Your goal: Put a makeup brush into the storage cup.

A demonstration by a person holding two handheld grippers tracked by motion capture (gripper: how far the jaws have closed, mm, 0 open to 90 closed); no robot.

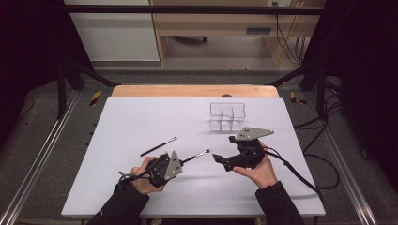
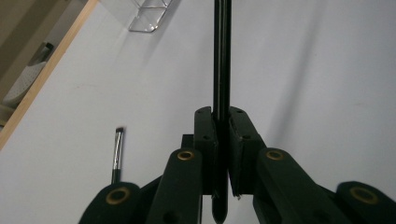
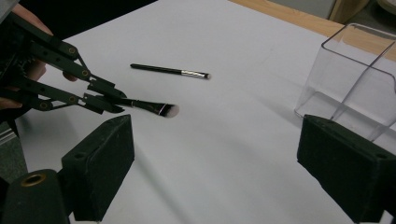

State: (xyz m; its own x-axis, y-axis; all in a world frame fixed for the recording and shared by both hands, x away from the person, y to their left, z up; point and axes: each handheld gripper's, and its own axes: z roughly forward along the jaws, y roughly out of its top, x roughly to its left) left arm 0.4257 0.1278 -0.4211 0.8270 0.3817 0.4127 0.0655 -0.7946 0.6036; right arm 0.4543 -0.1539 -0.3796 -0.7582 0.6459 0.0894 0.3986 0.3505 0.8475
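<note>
pinching a light, stiff, slim black makeup brush (image 1: 196,156) mid-handle in left gripper (image 1: 180,163); right gripper (image 1: 217,158) spread empty beside its bristles.

I see my two forearms in dark long sleeves, cuffs at the wrists. Each hand carries a black gripper: the left gripper (image 1: 185,161) and the right gripper (image 1: 217,158) both wear a grey three-cornered plate on top, dotted with small dark holes. A black cable loops off each one. Up close, the linkage arms are matte black with brass-coloured pivot bushings, and small screws sit in the blocky black pads (image 3: 100,163).
</note>
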